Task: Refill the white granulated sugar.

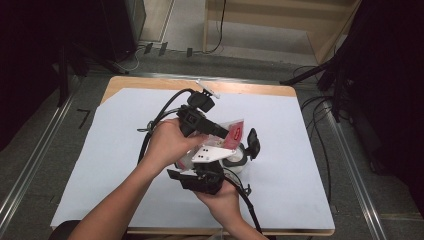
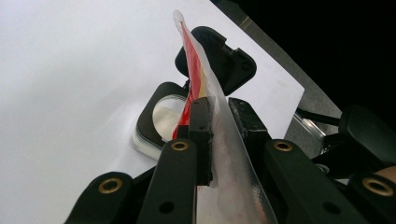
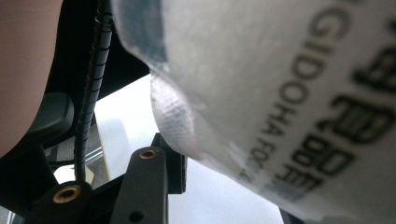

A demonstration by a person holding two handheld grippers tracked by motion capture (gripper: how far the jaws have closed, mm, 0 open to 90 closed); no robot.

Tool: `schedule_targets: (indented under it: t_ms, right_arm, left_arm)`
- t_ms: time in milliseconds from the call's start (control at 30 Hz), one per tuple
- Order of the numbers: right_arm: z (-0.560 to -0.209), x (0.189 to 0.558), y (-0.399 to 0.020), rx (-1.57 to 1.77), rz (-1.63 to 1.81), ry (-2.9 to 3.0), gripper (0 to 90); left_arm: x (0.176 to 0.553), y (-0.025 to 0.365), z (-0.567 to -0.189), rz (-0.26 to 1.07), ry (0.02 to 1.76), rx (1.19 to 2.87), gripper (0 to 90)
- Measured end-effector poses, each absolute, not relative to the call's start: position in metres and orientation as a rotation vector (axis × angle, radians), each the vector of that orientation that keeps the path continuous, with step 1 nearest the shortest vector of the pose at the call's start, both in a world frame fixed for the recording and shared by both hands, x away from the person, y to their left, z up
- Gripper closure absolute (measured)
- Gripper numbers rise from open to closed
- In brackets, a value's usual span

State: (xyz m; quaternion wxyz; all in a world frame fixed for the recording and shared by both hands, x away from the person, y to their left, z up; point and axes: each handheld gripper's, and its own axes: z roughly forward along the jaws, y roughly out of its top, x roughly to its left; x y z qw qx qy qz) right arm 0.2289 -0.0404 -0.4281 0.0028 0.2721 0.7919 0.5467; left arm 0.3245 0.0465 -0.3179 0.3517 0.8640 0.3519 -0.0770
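A clear plastic bag [image 1: 236, 133] with a red and yellow printed top hangs between my two grippers over the middle of the table. My left gripper [image 1: 226, 133] reaches in from the left and is shut on the bag's thin upper edge [image 2: 196, 70]; the film is pinched flat between its pads [image 2: 219, 126]. My right gripper [image 1: 202, 171] sits lower and nearer the person, and the bag's bulging, white-filled lower part [image 3: 280, 93] with black lettering is pressed in its jaws [image 3: 224, 186]. Just beyond stands a round container [image 2: 161, 116] with its black flip lid [image 2: 219, 56] open.
A white paper sheet [image 1: 125, 150] covers the wooden table [image 1: 150, 82]. Black cables [image 1: 160, 117] trail from the grippers across the sheet. The container [image 1: 235, 160] stands right of centre. Metal floor rails [image 1: 35, 155] run along both sides, and wooden furniture [image 1: 280, 20] stands behind.
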Motion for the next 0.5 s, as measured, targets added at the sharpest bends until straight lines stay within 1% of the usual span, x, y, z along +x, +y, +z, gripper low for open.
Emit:
schedule_targets:
  t_ms: [367,500]
  right_arm:
    - [-0.4263,0.2298,-0.0409,0.879,1.729,2.492,64.4]
    - [-0.4258,0.23,-0.0408,0.883,1.722,2.499,64.4]
  left_arm:
    - [0.3237,0.0472,-0.3175,-0.186,0.913,2.223,80.0]
    - [0.3259,0.0497,-0.3187,-0.216,0.924,2.209,80.6]
